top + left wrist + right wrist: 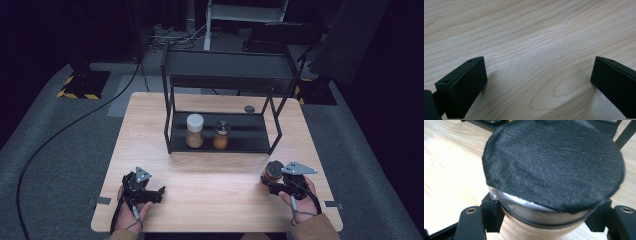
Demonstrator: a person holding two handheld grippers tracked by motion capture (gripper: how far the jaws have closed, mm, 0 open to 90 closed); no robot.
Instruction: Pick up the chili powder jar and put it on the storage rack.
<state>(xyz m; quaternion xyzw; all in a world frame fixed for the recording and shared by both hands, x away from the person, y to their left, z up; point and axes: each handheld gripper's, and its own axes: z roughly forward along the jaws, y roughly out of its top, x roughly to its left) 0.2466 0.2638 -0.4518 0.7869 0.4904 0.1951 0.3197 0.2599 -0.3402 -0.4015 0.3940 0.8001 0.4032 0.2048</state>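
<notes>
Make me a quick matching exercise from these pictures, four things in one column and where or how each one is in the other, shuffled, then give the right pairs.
Things:
1. white-lidded jar
2. dark-lidded jar
3. left gripper
4. small dark disc

States:
A. jaws apart over bare wood
B. on the table behind the rack
C. on the rack's lower shelf
D. clamped in the right gripper

Pairs: 1-C, 2-D, 3-A, 4-B

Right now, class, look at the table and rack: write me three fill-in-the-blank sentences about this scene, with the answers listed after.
1. The right tool is shut on a ____ with a dark lid.
2. The left tool rests over bare table with its jaws ____.
3. The black rack holds ____ jars on its lower shelf.

Answers: jar; open; two
</notes>
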